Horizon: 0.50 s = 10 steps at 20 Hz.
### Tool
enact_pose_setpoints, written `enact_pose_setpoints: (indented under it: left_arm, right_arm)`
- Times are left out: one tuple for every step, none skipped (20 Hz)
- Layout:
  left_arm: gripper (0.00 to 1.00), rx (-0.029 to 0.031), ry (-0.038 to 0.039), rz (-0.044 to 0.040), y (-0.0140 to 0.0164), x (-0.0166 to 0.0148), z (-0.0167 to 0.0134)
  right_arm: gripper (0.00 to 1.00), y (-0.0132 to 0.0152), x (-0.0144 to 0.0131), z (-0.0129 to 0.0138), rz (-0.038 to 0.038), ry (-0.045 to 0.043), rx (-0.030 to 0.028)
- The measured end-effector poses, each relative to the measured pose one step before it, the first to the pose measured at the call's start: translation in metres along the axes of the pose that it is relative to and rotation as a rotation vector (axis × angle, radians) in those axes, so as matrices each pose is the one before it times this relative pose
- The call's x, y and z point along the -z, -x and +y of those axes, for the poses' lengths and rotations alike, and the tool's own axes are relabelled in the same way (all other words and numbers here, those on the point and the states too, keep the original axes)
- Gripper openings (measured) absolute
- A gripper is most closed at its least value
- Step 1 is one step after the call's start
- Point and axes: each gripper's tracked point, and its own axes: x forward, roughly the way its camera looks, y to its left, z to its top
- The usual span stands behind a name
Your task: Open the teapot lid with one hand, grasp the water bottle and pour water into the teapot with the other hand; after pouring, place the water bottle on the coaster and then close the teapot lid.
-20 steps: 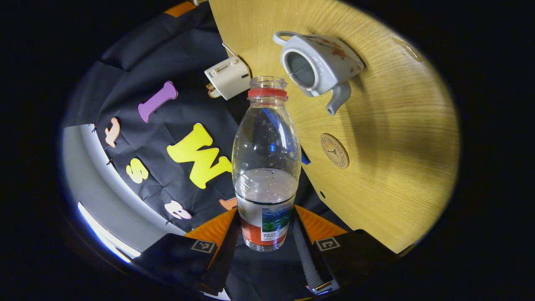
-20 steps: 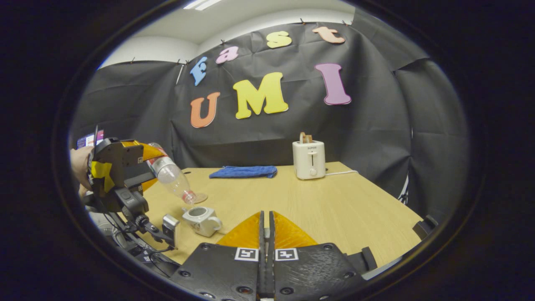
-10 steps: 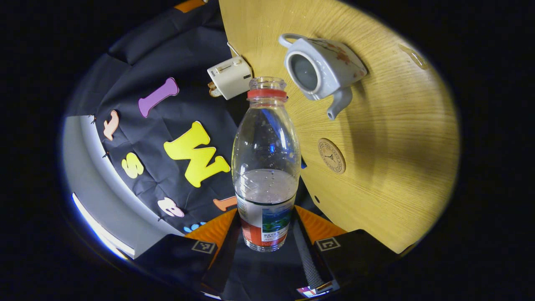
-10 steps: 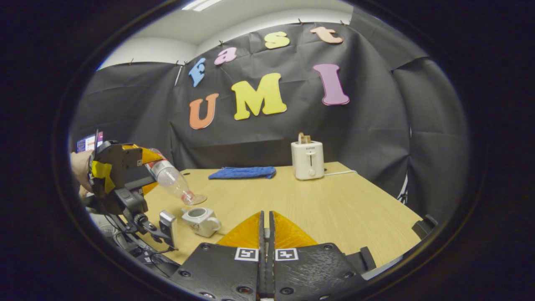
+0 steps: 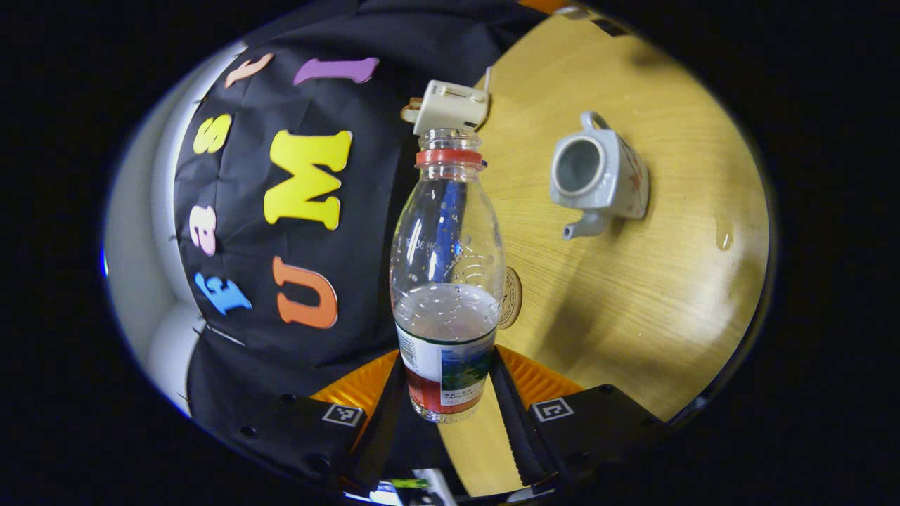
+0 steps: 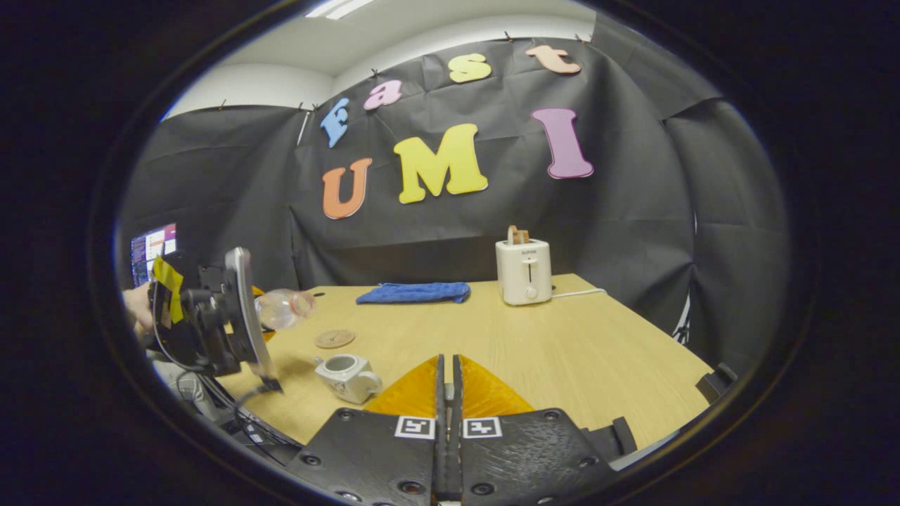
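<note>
Left gripper view. My left gripper (image 5: 450, 414) is clamped on the water bottle (image 5: 448, 281), both fingers pressing its labelled lower body. The bottle's long axis runs straight out along my fingers, open neck with its red collar farthest from me, no cap on it. Water stands in roughly the lower part of the body. The coaster (image 5: 512, 298) lies on the counter (image 5: 633, 302) just beside and partly behind the bottle's right flank as seen here. The teapot (image 5: 598, 176) sits farther out and to the right of the bottle's neck, its mouth uncovered, spout toward the near side. A white toaster (image 5: 450, 107) shows past the neck at the counter's far edge.

Right gripper view. My right gripper (image 6: 448, 393) has its fingers pressed together; whether the teapot lid is pinched between them I cannot tell. The left gripper (image 6: 211, 316) is at the far left, carrying the bottle (image 6: 281, 309) close to level, neck toward the counter's middle. The coaster (image 6: 335, 339) is just ahead of and below that neck; the teapot (image 6: 348, 376) stands nearer my right gripper. A blue cloth (image 6: 413, 292) lies at the back.

Judgement: the coaster is the left gripper's by nearness; the bottle must be brought upright, base down, over the disc. The open pot falls to the right gripper.
</note>
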Motion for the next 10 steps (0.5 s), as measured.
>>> enact_pose_setpoints:
  left_arm:
    - [0.72,0.00711,0.11749,-0.01904,0.00064,-0.00038,0.00112]
    - [0.72,0.01149,0.11461,-0.03245,0.00004,-0.00457,0.00457]
    - [0.72,0.00859,0.12112,-0.01689,-0.00056,-0.00114,0.00278]
    - [0.72,0.02035,0.12011,-0.02617,0.00033,-0.00529,0.00143]
    - [0.72,0.02668,0.11231,-0.02662,-0.00058,-0.00343,-0.00265]
    - [0.72,0.0233,0.09285,-0.01841,-0.00158,-0.00568,-0.00066]
    - [0.73,0.01508,0.06517,-0.02485,-0.00181,-0.00543,-0.00081]
    - [0.73,0.01012,0.03799,-0.03349,-0.00149,-0.00523,0.00102]
    - [0.73,-0.00001,0.02708,-0.03394,-0.00151,-0.00798,0.00284]
    - [0.73,0.00125,0.03104,-0.02135,-0.00603,-0.0042,0.00468]
  right_arm:
    - [0.0,-0.00001,0.0003,0.00245,-0.00015,0.00085,-0.00353]
    - [0.0,-0.00035,-0.00103,0.00203,0.00151,0.00249,-0.00312]
    - [0.0,-0.00208,-0.00052,0.00374,0.00189,0.00393,-0.00418]
    - [0.0,0.00026,-0.00107,0.00319,0.0007,0.00387,-0.00319]
    - [0.0,-0.00004,0.00014,0.00089,0.00029,0.00458,-0.00282]
    - [0.0,-0.00111,-0.00078,0.00204,0.00099,-0.00002,-0.00119]
    - [0.0,0.0002,0.00011,0.00127,0.00156,-0.00344,-0.00231]
    - [0.0,-0.00092,-0.00029,0.0017,0.0034,-0.00332,-0.00134]
    - [0.0,-0.00116,0.00114,0.0016,0.00363,-0.00165,-0.00258]
    - [0.0,0.00014,-0.00006,0.00137,0.00309,0.00252,-0.00263]
